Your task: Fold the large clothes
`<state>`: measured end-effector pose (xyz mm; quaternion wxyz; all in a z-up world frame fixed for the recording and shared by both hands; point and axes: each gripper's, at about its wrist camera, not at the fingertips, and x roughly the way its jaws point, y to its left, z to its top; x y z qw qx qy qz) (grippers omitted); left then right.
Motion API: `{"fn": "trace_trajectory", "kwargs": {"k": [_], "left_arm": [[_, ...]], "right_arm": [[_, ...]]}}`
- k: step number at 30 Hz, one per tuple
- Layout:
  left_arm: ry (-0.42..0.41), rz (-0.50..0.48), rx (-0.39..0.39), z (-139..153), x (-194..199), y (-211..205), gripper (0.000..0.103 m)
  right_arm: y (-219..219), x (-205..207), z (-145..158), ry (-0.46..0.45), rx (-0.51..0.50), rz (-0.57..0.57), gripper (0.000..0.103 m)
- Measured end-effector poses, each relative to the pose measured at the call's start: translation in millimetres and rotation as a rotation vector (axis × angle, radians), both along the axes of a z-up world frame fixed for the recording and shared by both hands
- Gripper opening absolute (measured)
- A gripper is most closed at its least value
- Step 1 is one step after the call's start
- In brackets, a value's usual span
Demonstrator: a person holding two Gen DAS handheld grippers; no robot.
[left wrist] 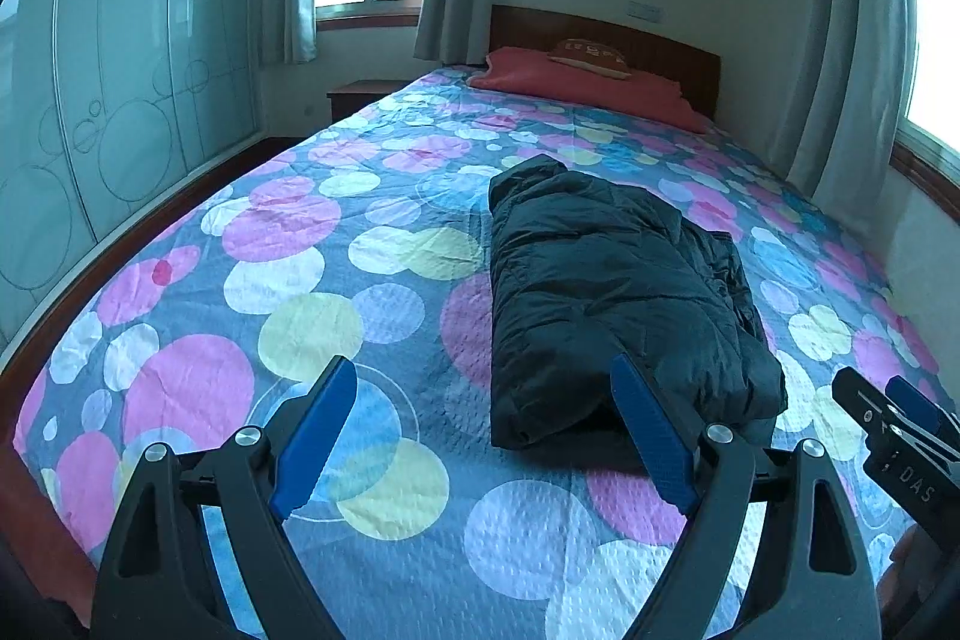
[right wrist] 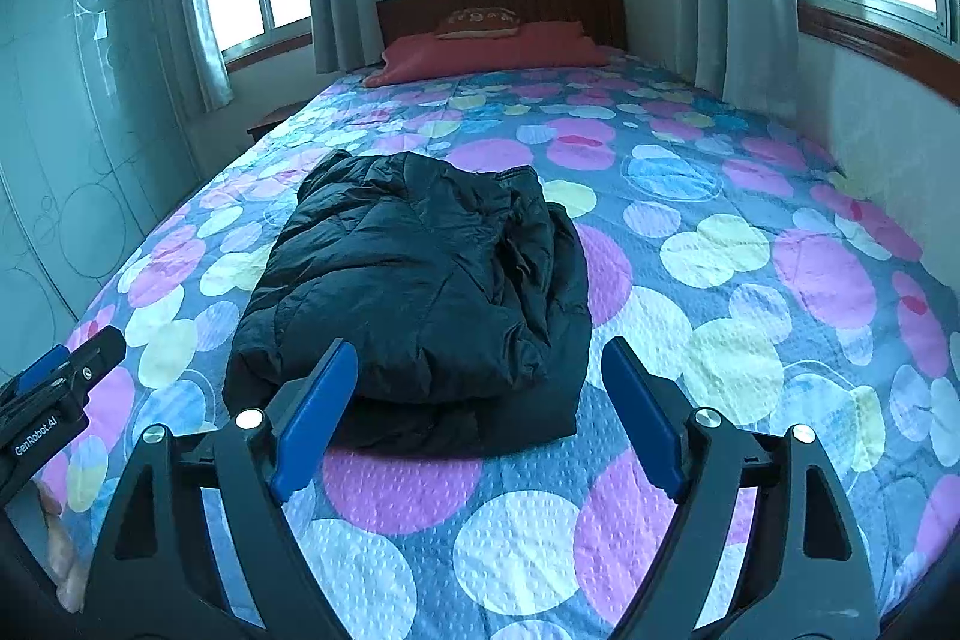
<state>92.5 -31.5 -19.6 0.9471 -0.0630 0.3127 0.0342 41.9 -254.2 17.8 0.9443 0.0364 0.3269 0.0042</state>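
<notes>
1. Black padded jacket (right wrist: 420,292) lies folded on the bedspread (right wrist: 720,400), long axis 12-to-6.
2. Your right gripper (right wrist: 480,412) sits nearer, bundle at 11 o'clock.
3. Your left gripper (left wrist: 486,430) sees it at 1 o'clock; both gape, empty.

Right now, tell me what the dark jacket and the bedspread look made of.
Dark jacket: apparently a puffy synthetic shell, likely nylon or polyester, given quilted seams and a faint sheen. Bedspread: seemingly matte woven cloth, with printed circles and a dimpled, quilted texture.
</notes>
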Motion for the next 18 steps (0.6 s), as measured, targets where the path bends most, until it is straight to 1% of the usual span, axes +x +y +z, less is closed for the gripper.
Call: {"fn": "trace_trajectory", "kwargs": {"k": [18], "left_arm": [[0.001, -0.021, 0.006, 2.1, -4.8, -4.7, 0.086]], "right_arm": [[1.2, -5.5, 4.7, -0.021, 0.006, 0.01, 0.084]]}}
